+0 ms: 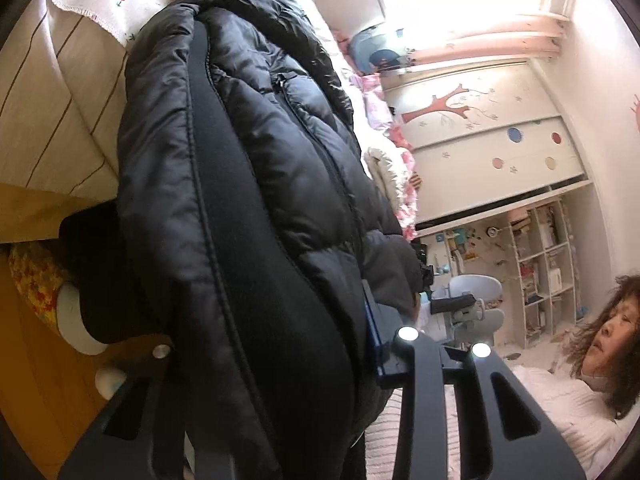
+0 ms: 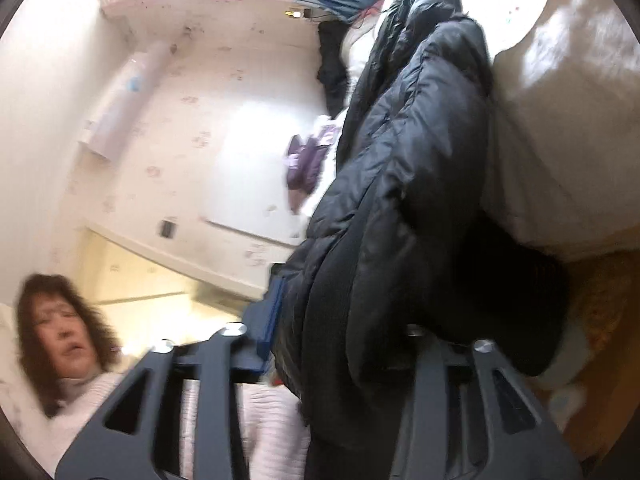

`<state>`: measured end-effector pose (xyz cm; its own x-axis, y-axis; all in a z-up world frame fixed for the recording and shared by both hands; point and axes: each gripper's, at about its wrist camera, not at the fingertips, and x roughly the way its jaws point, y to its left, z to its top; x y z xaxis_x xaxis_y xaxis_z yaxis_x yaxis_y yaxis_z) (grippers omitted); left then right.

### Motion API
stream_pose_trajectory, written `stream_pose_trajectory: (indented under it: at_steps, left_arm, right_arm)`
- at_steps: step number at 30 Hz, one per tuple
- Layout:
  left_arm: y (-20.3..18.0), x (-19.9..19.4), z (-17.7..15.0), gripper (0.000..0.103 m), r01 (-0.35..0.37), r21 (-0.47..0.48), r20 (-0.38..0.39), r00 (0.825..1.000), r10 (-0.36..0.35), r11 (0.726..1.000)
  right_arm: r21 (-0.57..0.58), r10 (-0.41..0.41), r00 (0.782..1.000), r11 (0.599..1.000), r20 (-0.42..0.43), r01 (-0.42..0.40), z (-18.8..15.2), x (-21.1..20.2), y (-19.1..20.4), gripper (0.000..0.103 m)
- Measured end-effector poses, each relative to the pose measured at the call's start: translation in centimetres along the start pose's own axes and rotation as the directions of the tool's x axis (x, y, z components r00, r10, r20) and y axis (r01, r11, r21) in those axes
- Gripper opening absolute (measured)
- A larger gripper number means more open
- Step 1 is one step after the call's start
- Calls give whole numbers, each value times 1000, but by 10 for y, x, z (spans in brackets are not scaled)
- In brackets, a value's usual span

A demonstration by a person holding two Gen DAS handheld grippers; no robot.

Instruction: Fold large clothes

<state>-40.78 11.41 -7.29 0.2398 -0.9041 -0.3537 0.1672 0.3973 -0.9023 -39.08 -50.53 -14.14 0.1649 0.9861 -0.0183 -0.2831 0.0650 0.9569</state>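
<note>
Bunching thickly between both sets of jaws, the black puffer jacket (image 1: 248, 184) is clamped at its hem by the left gripper (image 1: 280, 344) and the right gripper (image 2: 324, 340) and is draped over the bed (image 1: 52, 136). It is judged soft, bulky and slippery-shelled, so hold is best taken along the stitched hem. Beyond the jacket, a wardrobe (image 1: 492, 152) is shown only by the left view, a purple garment (image 2: 304, 160) only by the right.
</note>
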Motion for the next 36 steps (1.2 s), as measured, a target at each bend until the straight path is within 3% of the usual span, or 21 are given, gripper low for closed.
stream_pose_trajectory:
  at_steps: [1,4,7,9,12,19,22,24,25,26,29,30,32,36]
  left_arm:
    - [6,1,0,36,12,-21,-5,1000,-13,1000]
    - [23,4,-3,45,31,-81,-7,999,-32,996]
    - [19,2,-6,43,2,-54,20,1000,-1,999]
    - [-1,-1,-6,28,-50,14,57,997,49,999]
    - [-35,-10,-3,19,-76,101,117,991,64,992]
    - [-77,-30,5,17,26,182,221,973,-67,983]
    - [-68,-26,0,17,19,171,185,982,-51,985]
    - [-47,-23,-2,17,13,117,137,990,-29,993]
    - [-33,-22,-6,17,14,77,111,994,-22,997]
    - [-23,-22,-9,17,16,52,106,994,-21,999]
    - [-4,-29,-16,18,23,0,131,991,-23,1000]
    - [-3,-31,-17,18,8,-3,146,989,-7,1000]
    - [-6,-32,-17,18,-25,11,167,986,23,1000]
    - [-29,-38,-15,15,-40,55,229,973,26,998]
  right_arm:
    - [20,-43,999,999,-19,44,0,1,-7,71]
    - [74,-135,987,987,-89,142,-6,13,-32,69]
    - [19,-142,988,989,-59,143,-13,19,-21,44]
    - [-30,-123,992,992,-16,122,-17,18,-4,31]
    - [-121,-58,996,990,64,65,-10,15,32,23]
    - [-263,129,971,962,200,-73,18,10,91,19]
    - [-273,50,989,962,138,-11,19,19,93,19]
    - [-196,-22,999,980,24,26,14,34,71,25]
    - [-150,-68,998,986,-12,65,10,37,58,36]
    - [-120,-99,995,988,-27,95,7,37,46,40]
    - [-71,-184,982,981,-48,181,-2,32,23,40]
    - [-74,-190,981,980,-44,187,-3,32,23,37]
    - [-107,-204,979,974,-16,201,-4,34,32,19]
    - [-173,-163,985,970,53,170,-6,42,75,10]
